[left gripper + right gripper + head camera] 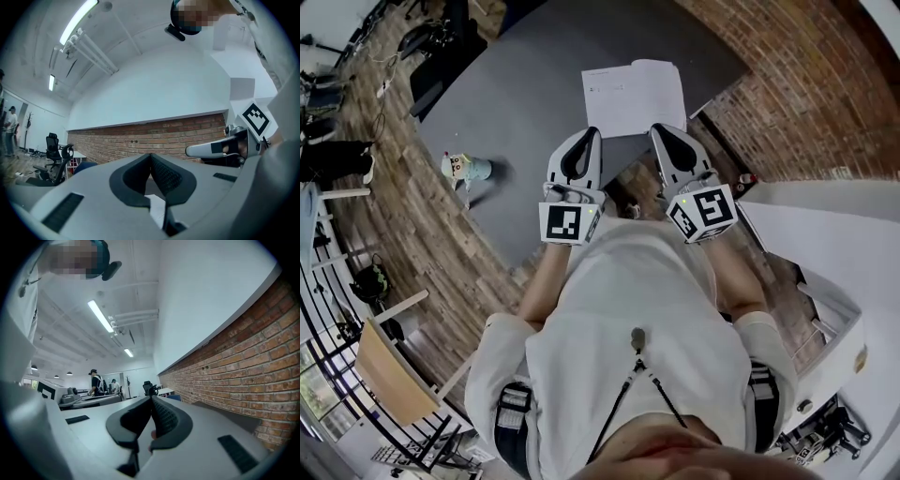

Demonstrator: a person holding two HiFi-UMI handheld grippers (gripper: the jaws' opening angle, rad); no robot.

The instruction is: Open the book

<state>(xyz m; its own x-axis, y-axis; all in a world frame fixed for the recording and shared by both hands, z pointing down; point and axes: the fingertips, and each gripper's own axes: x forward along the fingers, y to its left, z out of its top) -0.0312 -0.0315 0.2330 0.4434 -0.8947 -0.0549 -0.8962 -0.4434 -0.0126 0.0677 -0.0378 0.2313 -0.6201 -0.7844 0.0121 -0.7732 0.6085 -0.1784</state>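
A white book (633,94) lies flat on the round grey table (525,84), near the table's edge closest to me. Both grippers are held level in front of my chest, side by side, their tips close to the book's near edge and apart from it. The left gripper (592,133) is shut with its dark pads meeting tip to tip (151,155) and nothing between them. A white patch of the book (157,206) shows below its jaws. The right gripper (659,131) is also shut and empty, with its tips together (151,398).
A brick wall (787,103) runs along the right, beside a white desk (844,253). On the wooden floor are a small object (467,169) and a wooden chair (389,375). Office chairs (58,150) and standing people (96,380) are far off.
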